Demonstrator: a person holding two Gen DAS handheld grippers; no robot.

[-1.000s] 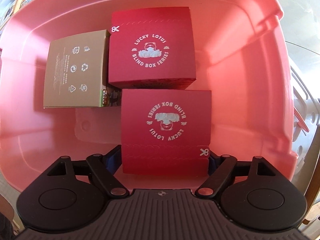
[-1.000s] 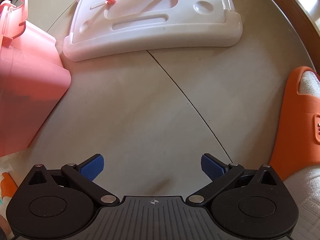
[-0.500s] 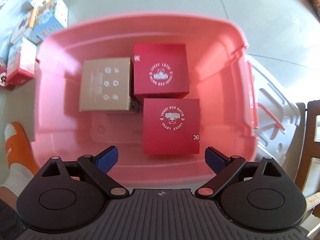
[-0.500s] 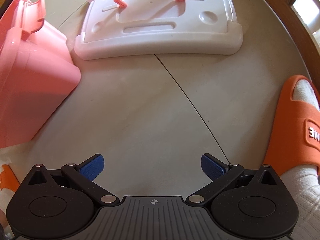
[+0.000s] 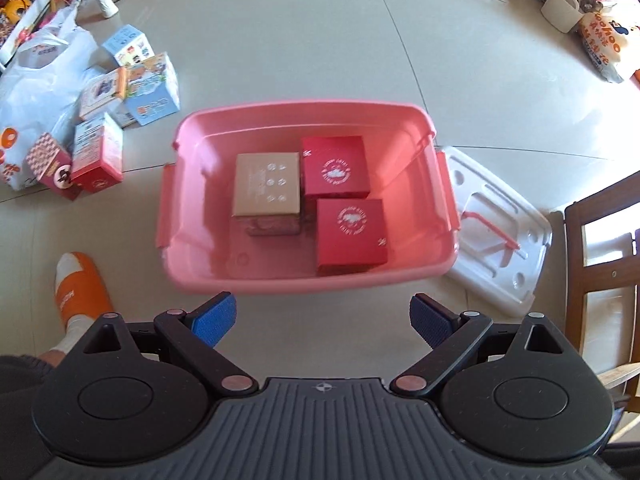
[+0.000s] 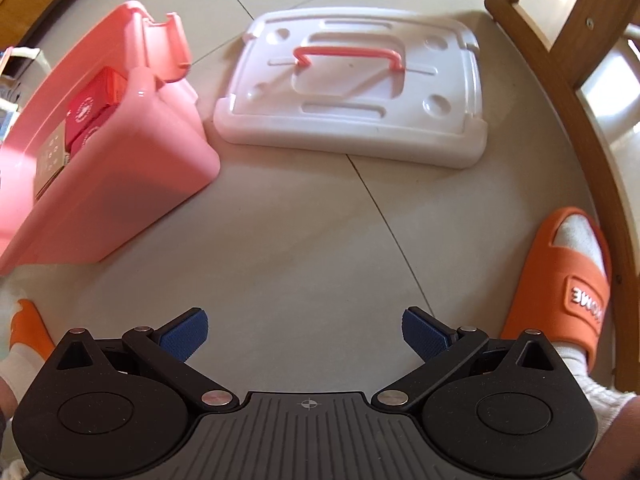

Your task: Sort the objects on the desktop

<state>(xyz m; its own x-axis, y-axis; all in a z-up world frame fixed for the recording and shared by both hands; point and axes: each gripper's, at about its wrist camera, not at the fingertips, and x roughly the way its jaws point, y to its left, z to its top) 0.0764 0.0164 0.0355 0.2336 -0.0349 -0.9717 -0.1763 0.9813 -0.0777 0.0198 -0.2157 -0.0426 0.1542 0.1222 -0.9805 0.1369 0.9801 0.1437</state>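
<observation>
A pink plastic bin (image 5: pixel 192 216) stands on the floor. It holds two red blind boxes (image 5: pixel 335 166) (image 5: pixel 351 235) and a tan box (image 5: pixel 267 185). My left gripper (image 5: pixel 322 322) is open and empty, well above the bin's near edge. Several more small boxes (image 5: pixel 120 112) lie on the floor to the bin's left. In the right wrist view the bin (image 6: pixel 120 184) is at the left. My right gripper (image 6: pixel 304 330) is open and empty above bare floor.
The bin's white lid (image 6: pixel 352 92) with a pink handle lies on the floor to the bin's right; it also shows in the left wrist view (image 5: pixel 500 240). A white plastic bag (image 5: pixel 32 80) lies at the left. A wooden chair (image 6: pixel 560 80) stands at the right. My orange slippers (image 6: pixel 568 276) (image 5: pixel 78 288) are nearby.
My left gripper has let go of the near red box inside the bin and risen high above it. My right gripper has drawn back and up a little.
</observation>
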